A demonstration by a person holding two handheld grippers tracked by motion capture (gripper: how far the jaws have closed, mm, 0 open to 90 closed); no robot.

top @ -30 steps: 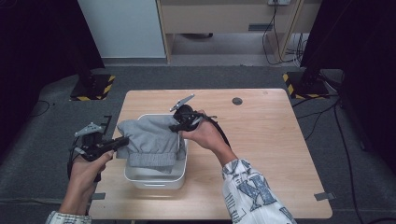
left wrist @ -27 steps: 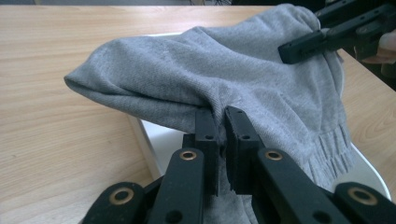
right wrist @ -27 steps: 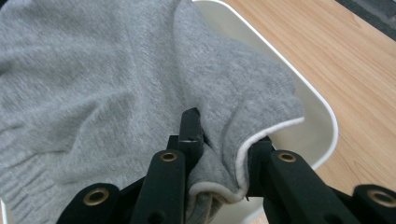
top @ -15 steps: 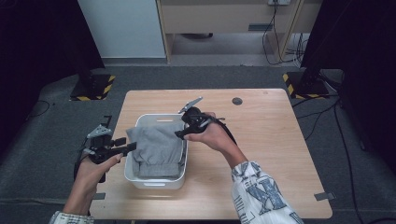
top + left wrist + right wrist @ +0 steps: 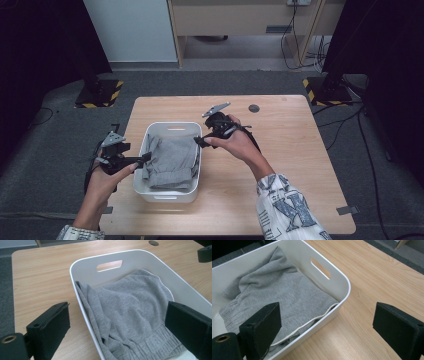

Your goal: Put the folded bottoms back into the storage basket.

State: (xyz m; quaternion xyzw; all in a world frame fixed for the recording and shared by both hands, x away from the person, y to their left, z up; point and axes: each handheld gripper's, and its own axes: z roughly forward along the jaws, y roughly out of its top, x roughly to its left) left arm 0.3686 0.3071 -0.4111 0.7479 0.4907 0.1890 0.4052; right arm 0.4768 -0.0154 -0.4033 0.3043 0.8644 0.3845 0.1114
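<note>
A grey sweatshirt-like garment (image 5: pixel 170 159) lies crumpled inside a white plastic bin (image 5: pixel 169 196) on the wooden table (image 5: pixel 300 165). My left gripper (image 5: pixel 143 159) hovers just outside the bin's left wall. Its jaws have just been opening, and they stand wide apart. In the left gripper view (image 5: pixel 120 323) the bin's rim (image 5: pixel 75 277) and the garment (image 5: pixel 130 302) lie between them untouched. My right gripper (image 5: pixel 198 142) is at the bin's far right corner. Its jaws have just been opening too, and in the right gripper view (image 5: pixel 329 326) they are spread over the rim (image 5: pixel 344 293) and the cloth (image 5: pixel 287 292), pressing on nothing.
A small dark round disc (image 5: pixel 254 108) sits near the table's far edge. Bare wood stretches to the right of the bin. Two stand bases with yellow-black stripes (image 5: pixel 100 95) (image 5: pixel 322 87) stand on the grey floor behind the table.
Both grippers let go of the grey garment, which dropped and settled into the bin. The left gripper drew back to the left, the right one to the right, and both sets of jaws opened.
</note>
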